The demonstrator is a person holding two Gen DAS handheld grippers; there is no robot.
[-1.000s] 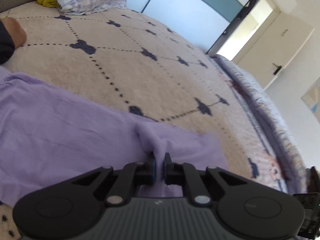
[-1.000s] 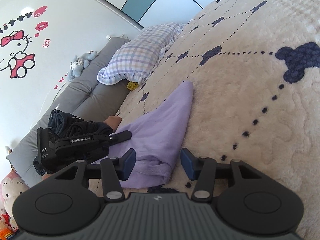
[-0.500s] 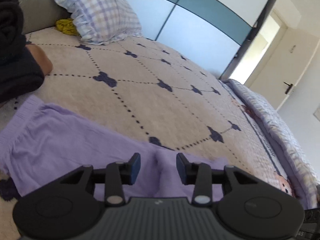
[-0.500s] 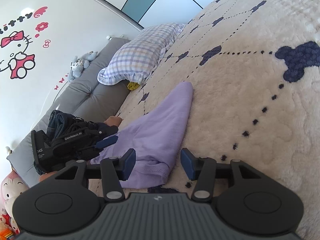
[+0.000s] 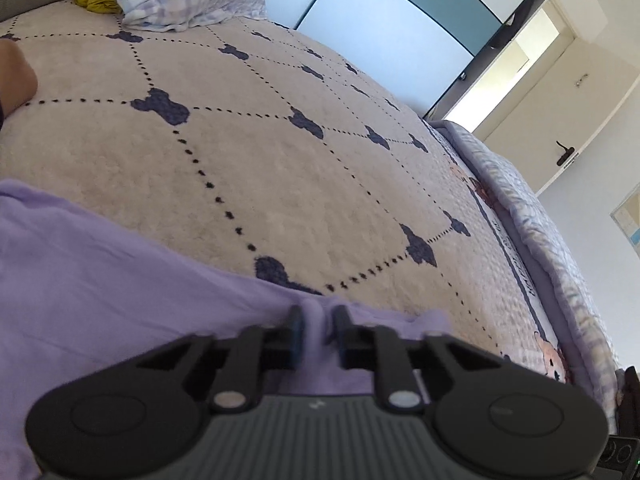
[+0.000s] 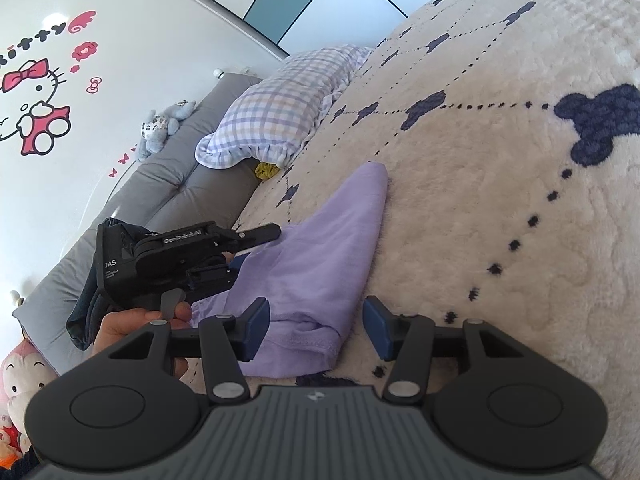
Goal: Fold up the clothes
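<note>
A child's bedroom in a home: a wide bed covered by a cream fleece blanket point(image 5: 280, 168) with dark bow shapes, a checked pillow point(image 6: 288, 108) at its head, a grey padded headboard point(image 6: 160, 184), a cartoon cat sticker point(image 6: 36, 112) on the white wall at upper left, soft toys point(image 6: 160, 128), and a white door point(image 5: 560, 92) at upper right

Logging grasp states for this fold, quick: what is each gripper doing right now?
Left gripper: jaws closing on a pinched ridge of the purple garment.
Right gripper: open, holding nothing; garment hem lies between its fingers.
</note>
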